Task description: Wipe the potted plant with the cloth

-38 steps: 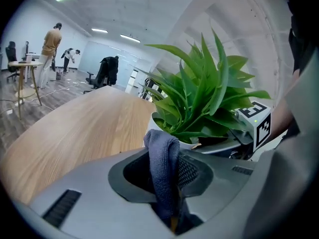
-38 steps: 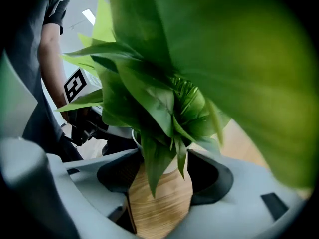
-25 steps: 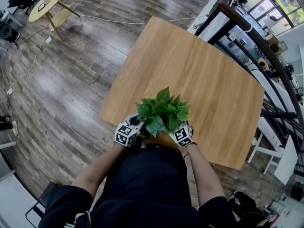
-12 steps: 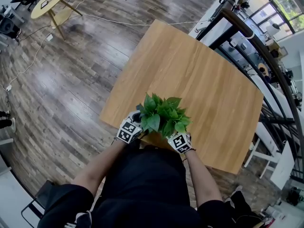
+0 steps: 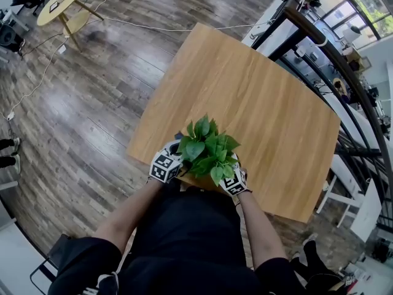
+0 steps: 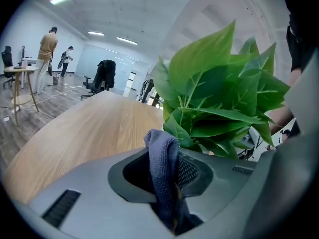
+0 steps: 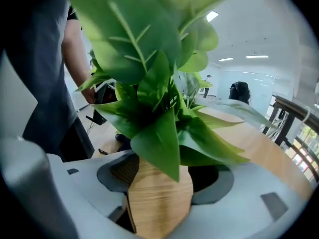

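Wooden table point(image 5: 245, 85), leaves point(image 5: 207, 149) masking pot point(image 7: 158, 203)

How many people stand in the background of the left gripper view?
2. Both are at the far left: one person in a tan top, and a second person just to the right. The plant may hide others.

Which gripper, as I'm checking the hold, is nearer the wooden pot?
Right. The right gripper has its jaws on the wooden pot; the left gripper, shut on the cloth, sits beside the leaves.
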Demonstrator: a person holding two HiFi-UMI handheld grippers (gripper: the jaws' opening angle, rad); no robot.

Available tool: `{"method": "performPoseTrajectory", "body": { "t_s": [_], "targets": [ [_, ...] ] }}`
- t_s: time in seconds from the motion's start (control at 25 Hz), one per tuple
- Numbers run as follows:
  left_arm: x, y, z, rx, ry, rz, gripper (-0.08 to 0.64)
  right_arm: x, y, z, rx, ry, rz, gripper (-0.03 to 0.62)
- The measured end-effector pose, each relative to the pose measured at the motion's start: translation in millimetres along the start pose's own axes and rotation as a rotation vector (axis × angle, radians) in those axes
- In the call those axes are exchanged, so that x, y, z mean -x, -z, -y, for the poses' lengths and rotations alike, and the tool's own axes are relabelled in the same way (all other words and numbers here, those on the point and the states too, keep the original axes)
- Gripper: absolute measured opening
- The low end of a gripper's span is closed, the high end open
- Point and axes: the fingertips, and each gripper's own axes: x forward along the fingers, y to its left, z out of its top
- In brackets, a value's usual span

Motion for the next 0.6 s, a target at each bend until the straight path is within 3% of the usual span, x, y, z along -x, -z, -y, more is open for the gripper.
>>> {"method": "performPoseTrajectory", "body": {
  "t_s": [0.32,0.6],
  "targets": [
    [-0.9,2.4,4.0,-0.005,0.007,-0.012,0.098,-9.9,-2.9,7.0,-0.111,0.041,0.022,0.282],
    [7.5,23.8,38.6,0.013,0.068,-0.02,0.098,-11.0,1.5,3.4,-0.101,0.044,0.018,0.282]
  ]
}}
